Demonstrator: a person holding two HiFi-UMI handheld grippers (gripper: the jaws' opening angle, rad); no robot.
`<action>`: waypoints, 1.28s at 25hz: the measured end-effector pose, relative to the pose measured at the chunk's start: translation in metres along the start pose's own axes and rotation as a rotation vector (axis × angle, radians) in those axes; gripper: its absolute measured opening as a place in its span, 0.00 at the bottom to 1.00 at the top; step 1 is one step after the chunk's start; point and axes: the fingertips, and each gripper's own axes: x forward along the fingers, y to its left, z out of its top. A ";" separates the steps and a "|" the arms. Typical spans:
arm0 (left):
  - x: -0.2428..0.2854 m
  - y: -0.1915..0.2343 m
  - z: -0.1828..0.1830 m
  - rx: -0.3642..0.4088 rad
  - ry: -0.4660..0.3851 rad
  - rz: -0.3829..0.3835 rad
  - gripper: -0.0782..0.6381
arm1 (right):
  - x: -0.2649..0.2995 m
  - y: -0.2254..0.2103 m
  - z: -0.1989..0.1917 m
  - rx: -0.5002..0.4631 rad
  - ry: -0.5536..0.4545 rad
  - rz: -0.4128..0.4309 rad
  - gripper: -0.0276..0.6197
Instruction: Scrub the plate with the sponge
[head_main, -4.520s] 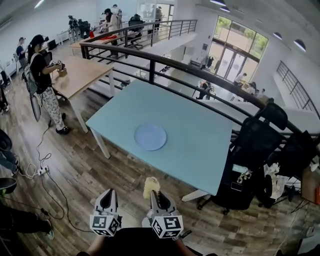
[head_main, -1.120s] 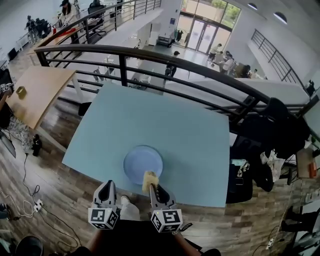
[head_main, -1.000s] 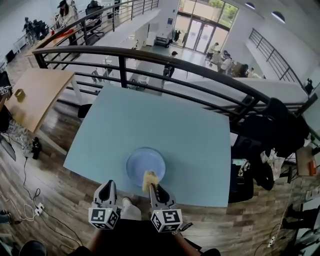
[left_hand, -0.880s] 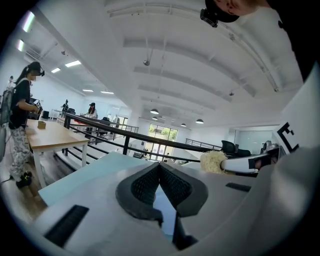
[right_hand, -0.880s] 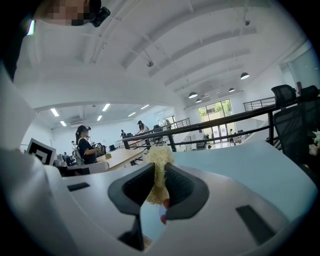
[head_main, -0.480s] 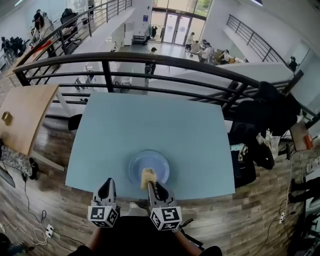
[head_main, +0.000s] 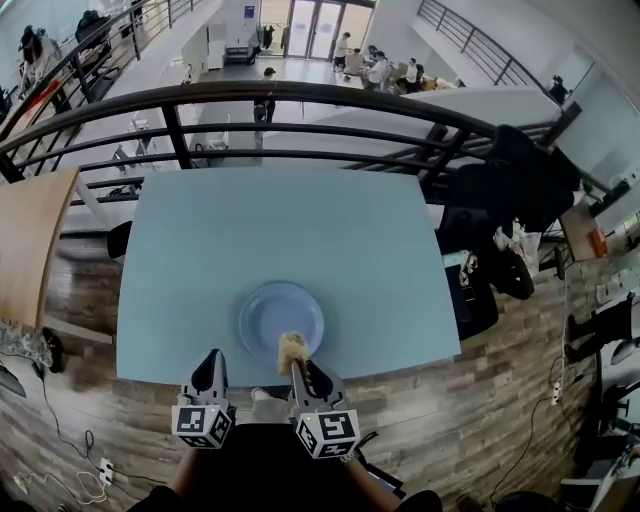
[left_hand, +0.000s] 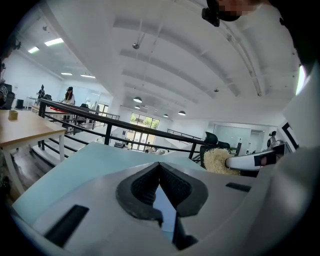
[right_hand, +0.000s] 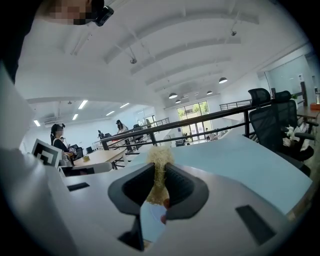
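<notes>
Jaws of the right gripper (right_hand: 159, 172) are clamped on the sponge (right_hand: 160, 156), whose pale, fibrous tuft sticks out past the pads; those of the left gripper (left_hand: 159, 169) are pressed together with nothing between them, only a sliver of blue showing through the gap below. What has changed is mostly the approach: a few seconds ago the light blue table (head_main: 200, 250) stood well off across the wooden floor, seen at an angle, and now its tabletop lies square ahead, with its near edge just beyond both grippers and the dark railing (head_main: 300, 95) along its far edge. The plate (head_main: 270, 310), pale blue and round, lies close to the near edge of the tabletop, about midway along it; earlier it was far ahead of the sponge, whereas in the head view the sponge now overlaps the plate's near rim. Whether the sponge actually touches the plate I cannot tell; the right gripper view shows the tuft ahead of the jaws and a piece of the plate below them. My reading is that the walk-up is done and scrubbing has not visibly begun; the next move would be to press the sponge down onto the plate and start rubbing, while the left gripper, off to the plate's left at the near edge, is free to steady the rim.
</notes>
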 end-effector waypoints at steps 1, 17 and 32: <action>0.003 -0.001 -0.002 0.000 0.007 -0.005 0.11 | 0.000 -0.003 -0.002 0.004 0.004 -0.007 0.14; 0.043 0.013 -0.025 -0.011 0.092 0.040 0.11 | 0.044 -0.024 -0.006 0.021 0.057 0.025 0.14; 0.095 0.036 -0.058 -0.061 0.198 0.112 0.11 | 0.104 -0.058 -0.005 -0.011 0.130 0.079 0.14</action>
